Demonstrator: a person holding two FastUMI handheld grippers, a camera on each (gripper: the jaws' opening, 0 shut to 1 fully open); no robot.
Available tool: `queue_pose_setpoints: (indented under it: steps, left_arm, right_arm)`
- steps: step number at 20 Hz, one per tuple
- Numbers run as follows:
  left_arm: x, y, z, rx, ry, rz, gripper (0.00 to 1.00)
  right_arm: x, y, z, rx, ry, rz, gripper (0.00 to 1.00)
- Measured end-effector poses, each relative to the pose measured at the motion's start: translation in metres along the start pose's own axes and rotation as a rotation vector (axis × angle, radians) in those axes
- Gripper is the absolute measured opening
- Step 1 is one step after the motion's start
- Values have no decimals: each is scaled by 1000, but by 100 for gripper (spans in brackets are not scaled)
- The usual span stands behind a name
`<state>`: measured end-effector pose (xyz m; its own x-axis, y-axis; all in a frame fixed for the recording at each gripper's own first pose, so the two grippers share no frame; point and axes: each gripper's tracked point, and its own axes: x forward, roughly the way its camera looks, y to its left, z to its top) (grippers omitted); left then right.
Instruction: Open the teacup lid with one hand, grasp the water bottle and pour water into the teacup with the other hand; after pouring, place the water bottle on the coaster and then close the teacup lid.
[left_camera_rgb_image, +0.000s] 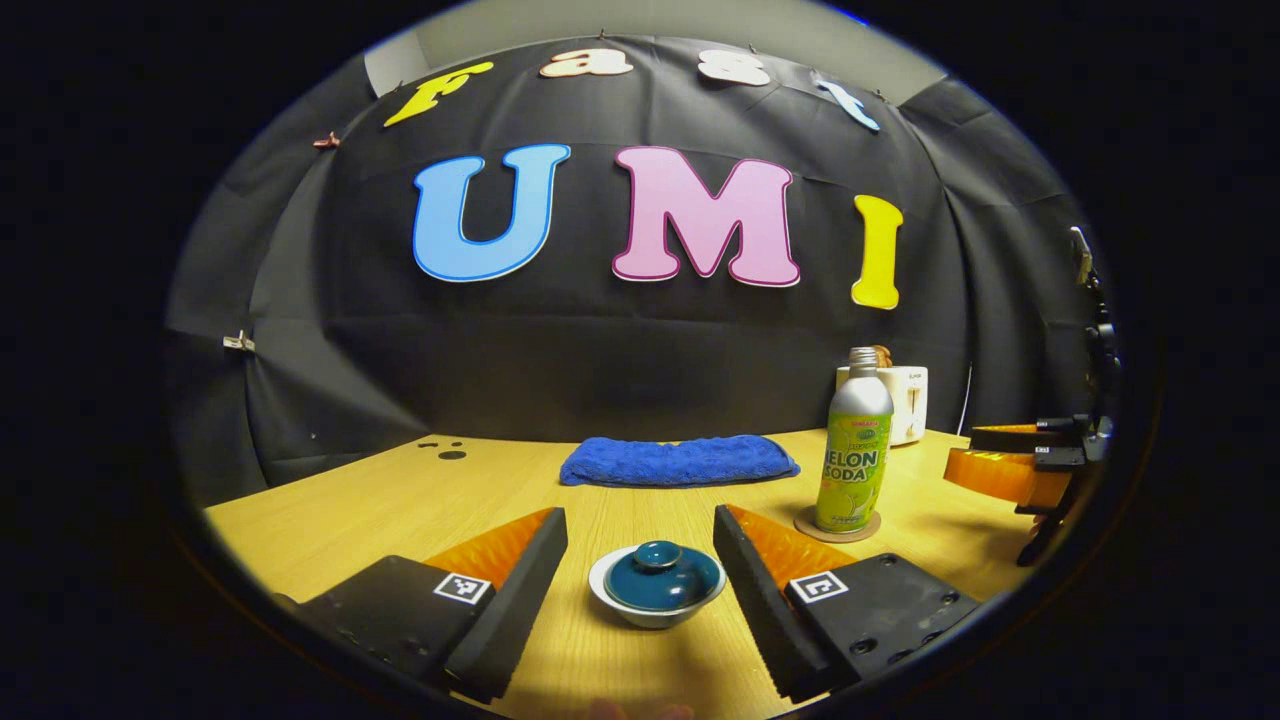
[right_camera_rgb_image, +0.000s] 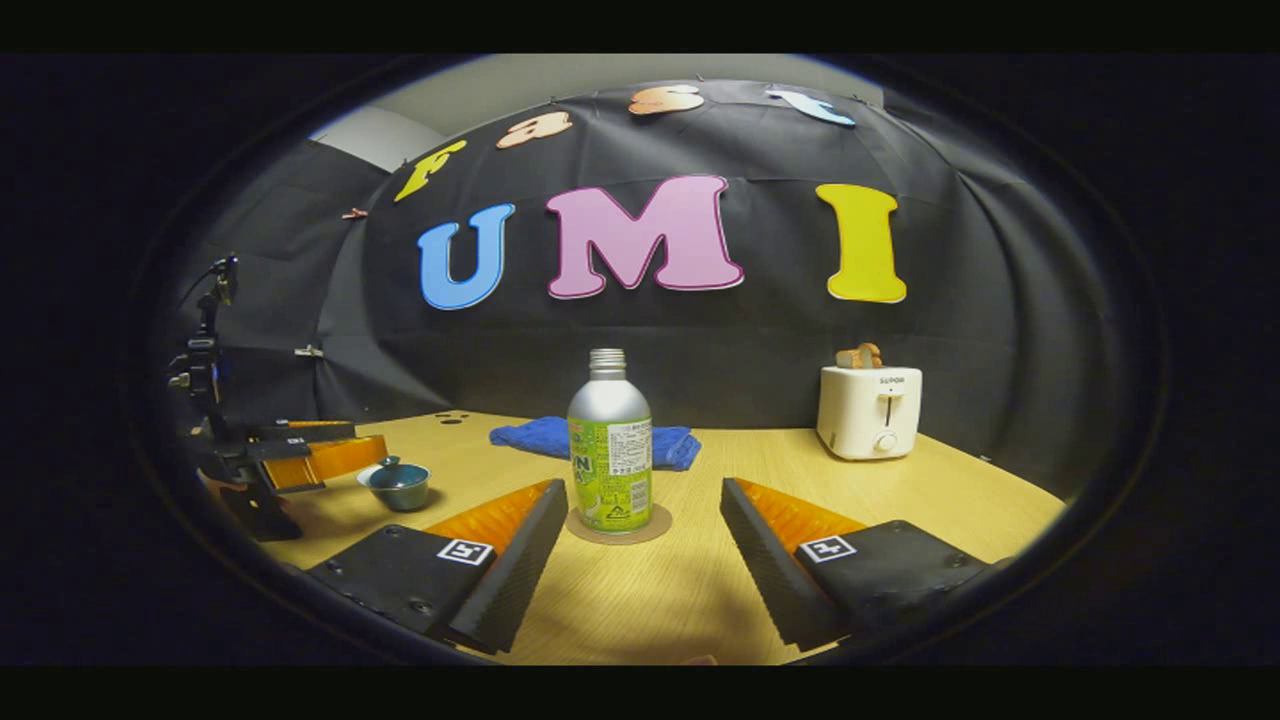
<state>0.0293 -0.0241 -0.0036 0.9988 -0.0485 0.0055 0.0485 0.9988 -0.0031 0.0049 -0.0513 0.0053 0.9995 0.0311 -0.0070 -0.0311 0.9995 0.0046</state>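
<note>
I see light wood table (left_camera_rgb_image: 400, 500) carrying everything. Teacup (left_camera_rgb_image: 657, 590) sits near my front edge, lid (left_camera_rgb_image: 660, 574) on. Round coaster (right_camera_rgb_image: 617, 526) lies flat on wood, water bottle (right_camera_rgb_image: 610, 450) upright on it, not directly on table. Folded blue towel (left_camera_rgb_image: 678, 461) lies farther back, toward wall. White toaster (right_camera_rgb_image: 870, 411) stands at back right. Few small dark spots (left_camera_rgb_image: 448, 448) mark wood at back left; I cannot tell what they are.
</note>
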Motion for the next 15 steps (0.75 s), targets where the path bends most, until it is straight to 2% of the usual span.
queue_pose_setpoints:
  steps: [9,13,15]
  left_arm:
    - [0,1,0,1,-1,13,94]
    - [1,-11,1,2,-3,-39,95]
    - [2,-10,1,2,-4,-41,94]
  right_arm:
    - [0,0,0,0,0,0,95]
    - [-2,-3,0,-2,0,-16,95]
    - [-4,-1,-1,-2,-1,-13,95]
